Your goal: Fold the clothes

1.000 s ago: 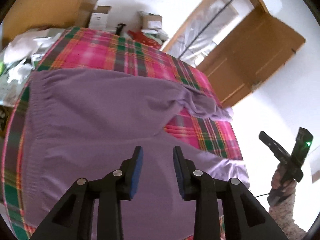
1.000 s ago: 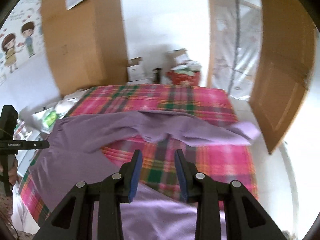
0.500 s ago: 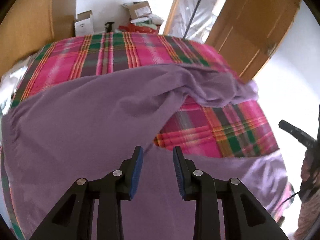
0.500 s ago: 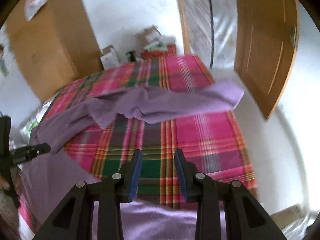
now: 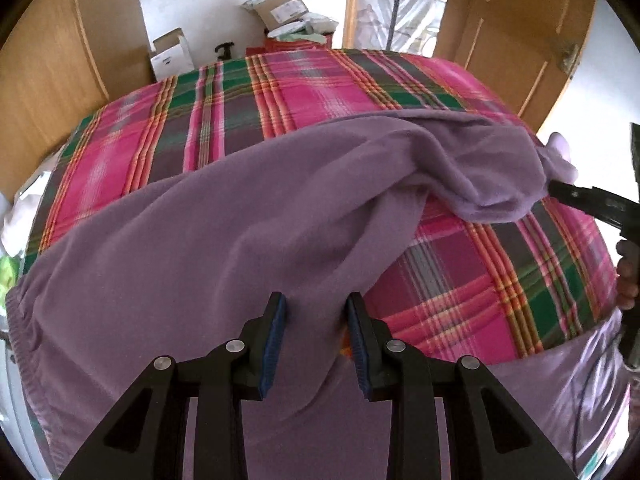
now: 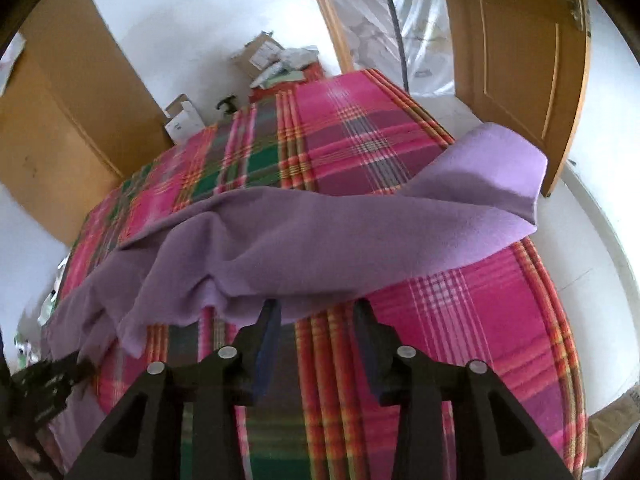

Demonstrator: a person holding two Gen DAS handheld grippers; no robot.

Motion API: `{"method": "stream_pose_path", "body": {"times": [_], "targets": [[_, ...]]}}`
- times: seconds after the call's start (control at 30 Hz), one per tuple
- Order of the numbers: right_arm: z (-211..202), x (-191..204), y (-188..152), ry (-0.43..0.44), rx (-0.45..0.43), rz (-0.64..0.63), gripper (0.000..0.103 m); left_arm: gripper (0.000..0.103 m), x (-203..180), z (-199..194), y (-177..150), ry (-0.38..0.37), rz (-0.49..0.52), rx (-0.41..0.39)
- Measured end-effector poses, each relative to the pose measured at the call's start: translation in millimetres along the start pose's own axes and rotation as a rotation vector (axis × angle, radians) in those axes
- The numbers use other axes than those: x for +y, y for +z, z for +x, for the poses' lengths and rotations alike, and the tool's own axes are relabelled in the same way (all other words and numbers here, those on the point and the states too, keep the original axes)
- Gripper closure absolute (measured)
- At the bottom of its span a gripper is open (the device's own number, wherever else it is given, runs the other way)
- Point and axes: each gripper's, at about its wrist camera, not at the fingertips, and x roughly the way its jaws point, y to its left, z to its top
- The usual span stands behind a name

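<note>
A purple garment lies spread over a pink-and-green plaid cover on a bed. One long part of it stretches to the right edge, its end hanging past the cover. My left gripper is open just above the cloth near the crotch of the garment, nothing between its blue pads. My right gripper is open over the plaid cover, right at the near edge of the purple cloth. In the left wrist view the right gripper shows at the right edge, held by a hand.
Wooden wardrobe panels stand at the left and a wooden door at the right. Cardboard boxes and clutter sit on the floor beyond the bed's far end. Plastic sheeting hangs in the doorway.
Both grippers swung rightward and moved lower toward the bed. The right gripper came up to the edge of the purple leg. Both stayed open.
</note>
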Motion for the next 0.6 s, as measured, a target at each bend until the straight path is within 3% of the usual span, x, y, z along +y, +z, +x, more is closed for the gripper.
{"method": "stream_pose_path", "body": {"times": [0.43, 0.6], "targets": [[9.5, -0.8, 9.6, -0.001, -0.043, 0.042, 0.063, 0.071, -18.0, 9.0, 3.2, 0.038, 0.086, -0.023], [12.0, 1.7, 11.4, -0.012, -0.055, 0.033, 0.063, 0.071, -32.0, 10.0, 2.5, 0.083, 0.171, -0.038]]}}
